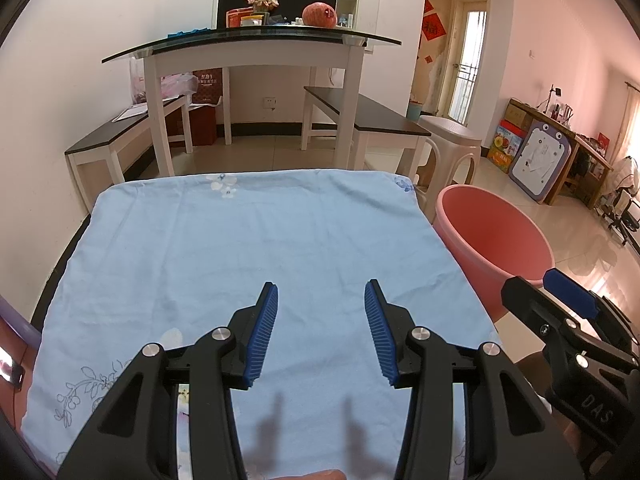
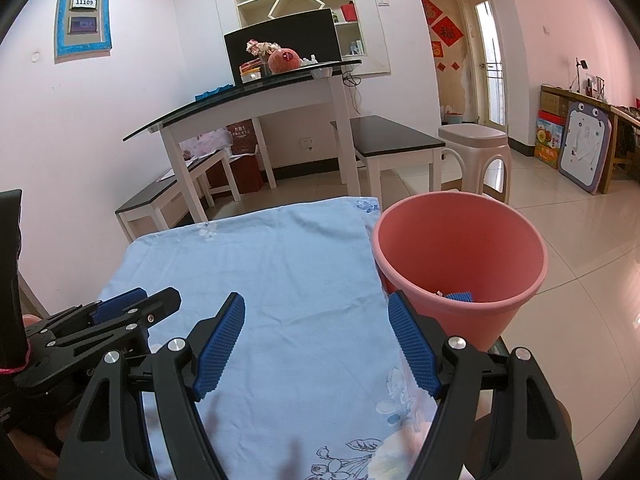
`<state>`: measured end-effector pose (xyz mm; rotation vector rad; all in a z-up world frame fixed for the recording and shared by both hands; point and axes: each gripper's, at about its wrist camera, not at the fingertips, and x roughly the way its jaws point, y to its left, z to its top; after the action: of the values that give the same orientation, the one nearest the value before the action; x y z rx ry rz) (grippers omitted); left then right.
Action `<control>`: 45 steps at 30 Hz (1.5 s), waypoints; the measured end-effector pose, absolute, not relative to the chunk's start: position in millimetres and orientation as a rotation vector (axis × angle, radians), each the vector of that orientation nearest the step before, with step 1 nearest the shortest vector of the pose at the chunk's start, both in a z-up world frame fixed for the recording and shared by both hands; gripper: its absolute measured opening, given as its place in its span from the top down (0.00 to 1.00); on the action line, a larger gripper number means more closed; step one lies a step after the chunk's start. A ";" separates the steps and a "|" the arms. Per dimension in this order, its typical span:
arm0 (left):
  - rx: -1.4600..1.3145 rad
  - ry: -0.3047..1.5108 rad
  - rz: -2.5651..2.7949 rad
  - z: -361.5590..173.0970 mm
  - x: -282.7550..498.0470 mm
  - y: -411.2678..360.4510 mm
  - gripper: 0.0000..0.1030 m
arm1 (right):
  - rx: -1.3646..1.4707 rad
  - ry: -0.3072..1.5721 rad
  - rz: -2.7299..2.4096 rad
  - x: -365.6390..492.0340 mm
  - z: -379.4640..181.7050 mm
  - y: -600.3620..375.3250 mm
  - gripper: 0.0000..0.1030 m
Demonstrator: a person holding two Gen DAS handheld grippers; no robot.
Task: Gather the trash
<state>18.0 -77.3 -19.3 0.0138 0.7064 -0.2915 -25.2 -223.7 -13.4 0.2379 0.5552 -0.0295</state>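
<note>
A pink bin [image 2: 460, 248] stands on the floor at the right edge of a table covered with a light blue cloth [image 1: 256, 248]. It also shows in the left wrist view [image 1: 492, 236]. Blue and white trash [image 2: 458, 296] lies at its bottom. My left gripper [image 1: 320, 296] is open and empty above the cloth. My right gripper [image 2: 316, 308] is open and empty over the cloth's right side, beside the bin. Each gripper shows in the other's view: the right one [image 1: 560, 308] and the left one [image 2: 136, 304]. No loose trash shows on the cloth [image 2: 280, 280].
Beyond the table stands a white glass-topped table [image 1: 256, 48] with two dark benches [image 1: 360, 116]. A white plastic stool [image 2: 476, 148] stands behind the bin. Boxes and a drawing board [image 1: 540, 160] lean at the right wall.
</note>
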 end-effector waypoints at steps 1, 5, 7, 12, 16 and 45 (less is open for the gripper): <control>0.015 0.707 -0.291 -19.5 18.1 -77.4 0.56 | 0.238 0.555 -0.031 -25.5 -14.8 -224.5 0.29; 0.016 0.709 -0.290 -23.1 18.4 -77.5 0.56 | 0.238 0.556 -0.034 -26.3 -19.2 -225.5 0.29; 0.017 0.711 -0.290 -24.7 17.8 -77.1 0.56 | 0.238 0.557 -0.034 -26.0 -20.0 -225.8 0.29; 0.018 0.712 -0.289 -26.0 17.9 -76.9 0.56 | 0.239 0.557 -0.039 -26.6 -22.2 -227.7 0.29; 0.023 0.718 -0.283 -28.6 18.1 -76.3 0.56 | 0.237 0.554 -0.047 -26.2 -23.1 -229.5 0.29; 0.020 0.720 -0.258 -25.7 20.5 -68.7 0.56 | 0.177 0.554 -0.085 -16.3 -10.2 -216.1 0.29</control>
<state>20.5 -68.7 -25.7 0.0196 0.7200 -0.2581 -16.3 -216.1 -10.2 0.1767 0.5543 -0.0852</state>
